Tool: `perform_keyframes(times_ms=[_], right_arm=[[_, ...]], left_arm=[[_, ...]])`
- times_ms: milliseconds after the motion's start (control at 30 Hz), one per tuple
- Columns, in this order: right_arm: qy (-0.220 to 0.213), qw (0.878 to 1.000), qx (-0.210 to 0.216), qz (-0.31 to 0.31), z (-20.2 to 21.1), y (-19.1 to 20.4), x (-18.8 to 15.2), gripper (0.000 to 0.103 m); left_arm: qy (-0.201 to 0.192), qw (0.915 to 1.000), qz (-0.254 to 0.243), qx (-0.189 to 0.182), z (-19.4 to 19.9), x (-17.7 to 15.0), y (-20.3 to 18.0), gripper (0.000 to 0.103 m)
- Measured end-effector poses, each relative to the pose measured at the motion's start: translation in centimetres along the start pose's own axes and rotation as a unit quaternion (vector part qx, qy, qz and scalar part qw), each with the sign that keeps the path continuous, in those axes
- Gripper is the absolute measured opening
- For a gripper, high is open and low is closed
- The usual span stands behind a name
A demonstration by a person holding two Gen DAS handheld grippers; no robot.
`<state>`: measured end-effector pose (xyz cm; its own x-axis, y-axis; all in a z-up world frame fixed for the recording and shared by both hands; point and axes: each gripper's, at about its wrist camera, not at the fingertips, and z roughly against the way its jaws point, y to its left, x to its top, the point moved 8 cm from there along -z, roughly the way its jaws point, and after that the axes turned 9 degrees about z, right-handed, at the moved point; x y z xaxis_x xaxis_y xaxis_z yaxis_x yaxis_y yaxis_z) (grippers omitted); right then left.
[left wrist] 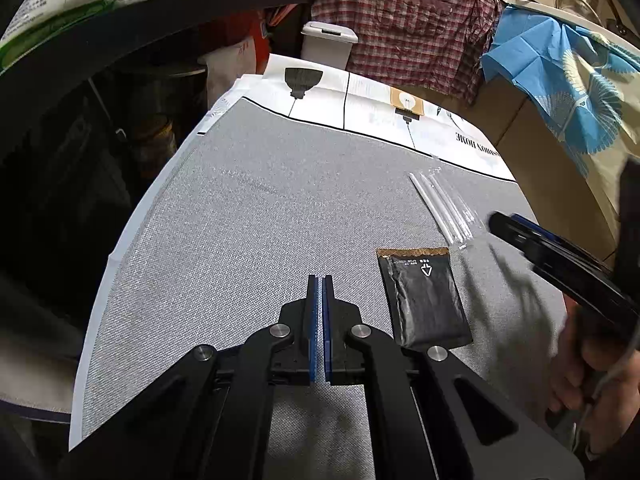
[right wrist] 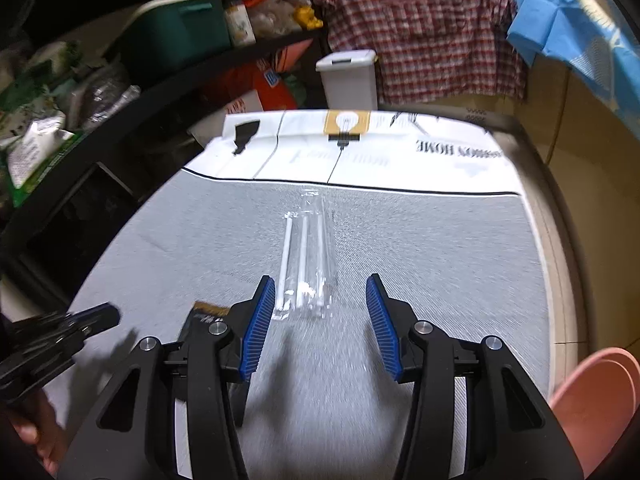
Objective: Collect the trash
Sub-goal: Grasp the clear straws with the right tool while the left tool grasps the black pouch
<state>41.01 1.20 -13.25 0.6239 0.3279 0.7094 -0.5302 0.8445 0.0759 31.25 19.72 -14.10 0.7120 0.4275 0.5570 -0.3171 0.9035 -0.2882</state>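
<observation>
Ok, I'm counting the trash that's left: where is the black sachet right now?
The black sachet lies flat on the grey table mat, just right of the shut left hand-held gripper and nearer than the clear straw packet.

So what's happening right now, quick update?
Left hand-held gripper shut, empty. Right hand-held gripper open, nearing clear straw packet. Black sachet untouched. Nothing in the way.
</observation>
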Motion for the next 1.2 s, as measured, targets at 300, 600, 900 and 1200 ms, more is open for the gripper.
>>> perform_keyframes(times_ms=[300, 600, 900, 1200], right_arm=[[0.021, 1.000, 0.015, -0.016, -3.3, -0.7, -0.2, 0.012], [0.006, 0.999, 0.013, -0.031, -0.7, -2.6, -0.9, 0.003], [0.017, 0.999, -0.009, -0.039, 4.0, -5.2, -4.1, 0.003], [0.026, 0.999, -0.006, -0.038, 7.8, -4.9, -7.6, 0.003]], left_arm=[[0.015, 0.9992, -0.027, -0.024, -1.0, -1.0, -2.0, 0.015], [0.031, 0.9975, -0.053, -0.036, -2.5, -2.1, -5.1, 0.046], [0.041, 0.9960, -0.079, -0.010, -4.3, -3.2, -8.2, 0.070], [0.030, 0.9933, -0.100, 0.049, -4.9, -3.5, -9.0, 0.072]])
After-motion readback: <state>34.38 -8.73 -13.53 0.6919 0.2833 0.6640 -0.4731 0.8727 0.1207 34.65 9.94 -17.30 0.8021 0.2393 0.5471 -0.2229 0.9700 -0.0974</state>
